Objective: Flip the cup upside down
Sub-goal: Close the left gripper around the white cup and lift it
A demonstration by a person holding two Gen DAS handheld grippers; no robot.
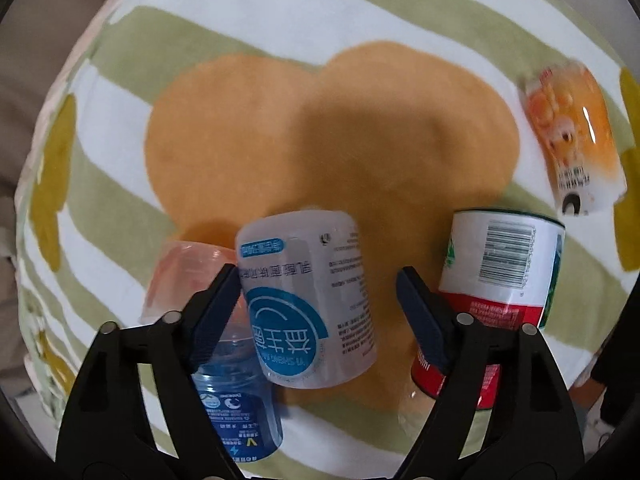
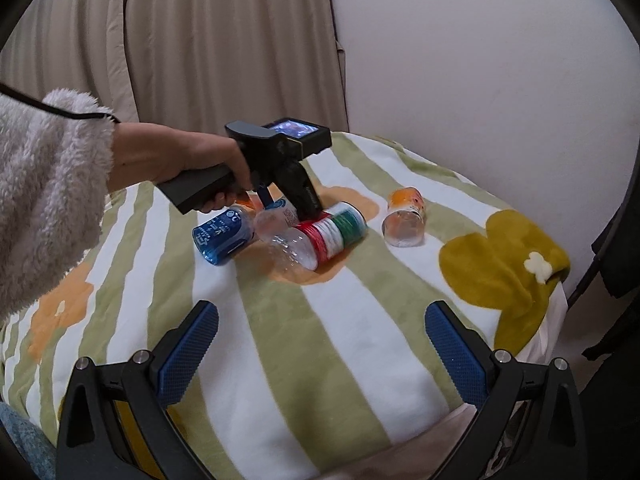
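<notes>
Nearest to us, the right gripper point(image 2: 322, 312) is hanging back over the near edge of the striped blanket point(image 2: 360, 344), its blue-padded fingers point(image 2: 188, 356) spread wide and gripping nothing. We are reading it as kept clear so that the other arm has room to work.

Further in, a hand point(image 2: 192, 164) in a fleecy sleeve point(image 2: 44, 184) is pointing the left gripper point(image 1: 318, 272) down into a huddle of cut-off bottle cups. Its fingers are standing wide on either side of the white cup with the blue label point(image 1: 308, 300). The left one is just beside or touching the cup's wall, the right one is apart from it, and nothing is clamped yet. We are judging this to be the cup chosen for flipping. It is lying tilted on the orange heart patch point(image 1: 320, 128), label text upside down to the wrist camera. The straddle seems to be lining up a grip across the body, which would let a roll of the wrist turn the cup over.

The crowding matters here. A blue cup point(image 1: 236, 412) and a pale pink cup point(image 1: 188, 272) are pressing in close behind the left finger, while a red, white and green cup point(image 1: 500, 272) is lying just beyond the right one. A closing finger could nudge any of them.

Further off, an orange cup point(image 1: 576, 136) is lying well apart from the huddle. Beyond the blanket, a beige curtain point(image 2: 200, 40) and a pale wall point(image 2: 480, 60) are closing the scene.
</notes>
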